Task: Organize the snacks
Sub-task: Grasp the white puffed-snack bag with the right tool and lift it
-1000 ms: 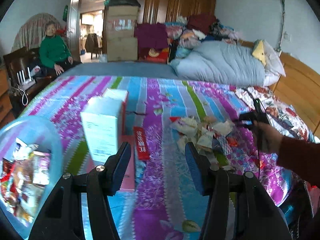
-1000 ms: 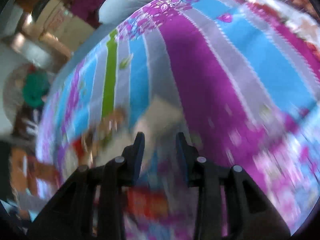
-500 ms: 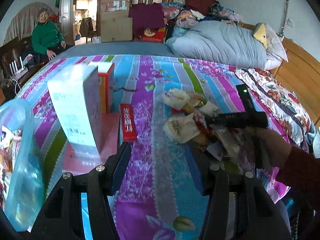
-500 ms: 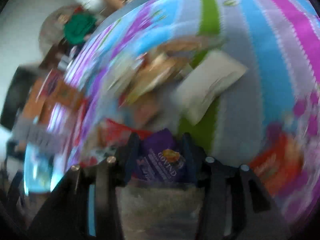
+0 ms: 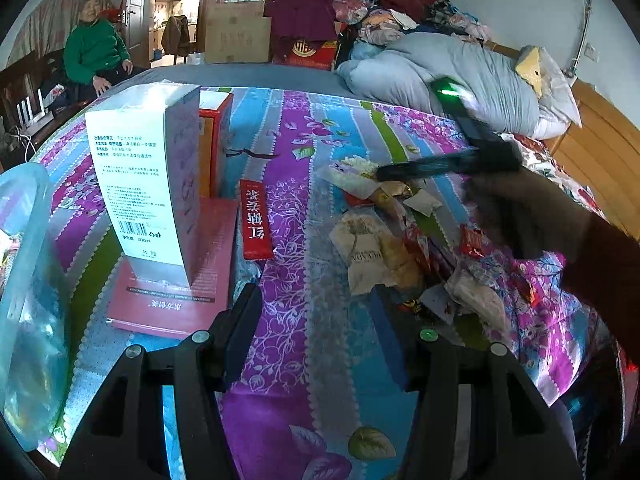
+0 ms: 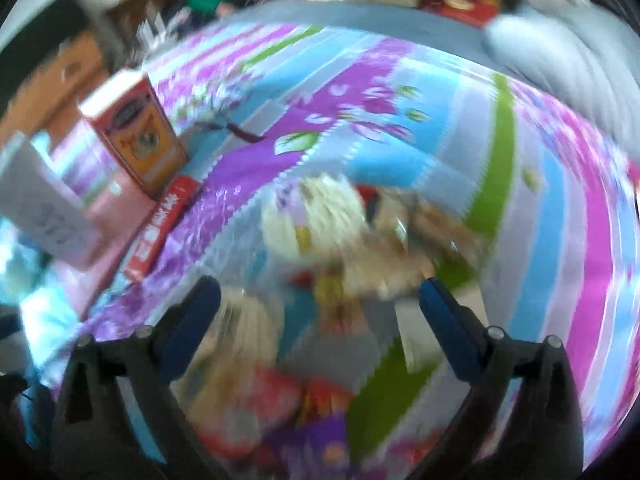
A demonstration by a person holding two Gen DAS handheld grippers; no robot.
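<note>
A heap of small snack packets lies on the striped bedspread; it also shows blurred in the right wrist view. My left gripper is open and empty, low over the bed just left of the heap. My right gripper is open wide and empty, right above the heap; its body shows in the left wrist view. A tall white box stands on a flat pink box. An orange-red box stands behind it. A red stick pack lies beside them.
A translucent blue plastic bag with snacks sits at the left edge. A grey duvet and pillows lie at the head of the bed. A person in green sits beyond the bed's far left corner.
My right gripper has swung over the snack heap and opened wide. My left gripper has moved forward, closer to the boxes and the heap.
</note>
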